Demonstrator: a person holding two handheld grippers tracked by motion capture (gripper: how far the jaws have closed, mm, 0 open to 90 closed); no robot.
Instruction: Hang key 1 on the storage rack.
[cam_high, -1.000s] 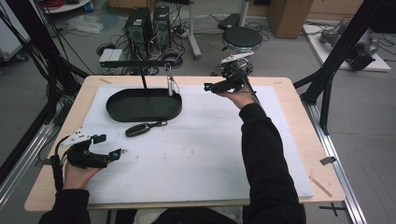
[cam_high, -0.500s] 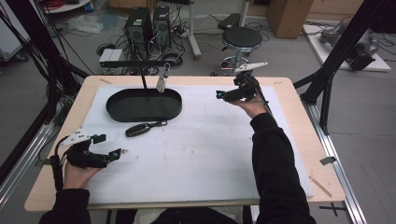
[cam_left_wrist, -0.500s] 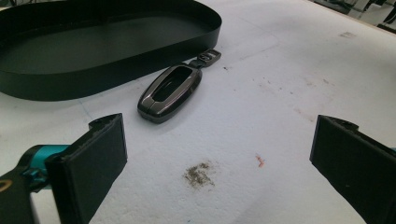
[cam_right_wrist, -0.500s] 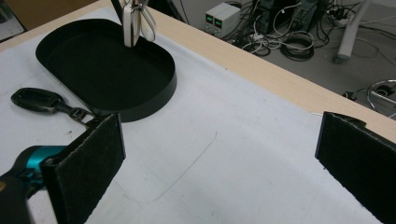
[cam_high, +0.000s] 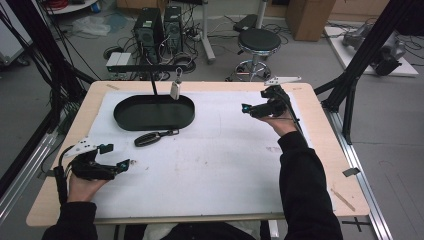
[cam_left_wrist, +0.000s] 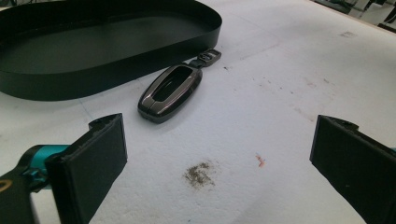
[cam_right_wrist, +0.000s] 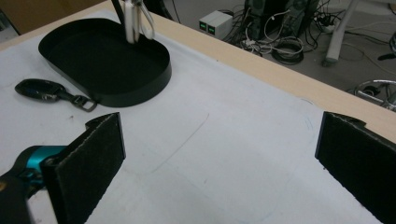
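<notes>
Both grippers empty, jaws wide apart. Left gripper (cam_high: 116, 156) nearest car key fob (cam_left_wrist: 170, 91), just beside black oval tray (cam_left_wrist: 140, 65). Right gripper (cam_high: 248, 108) hovers well apart. Likely next: left reaches, closes on fob.

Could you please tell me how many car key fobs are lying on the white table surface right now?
1: the black key fob lies on the white mat just in front of the oval black tray, outside it. The tray's interior looks empty.

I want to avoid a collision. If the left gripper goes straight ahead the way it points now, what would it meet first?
Most likely the key fob. It lies on the table ahead of the open left gripper, slightly left of centre, with the black tray just behind it. Depth is hard to judge.
</notes>
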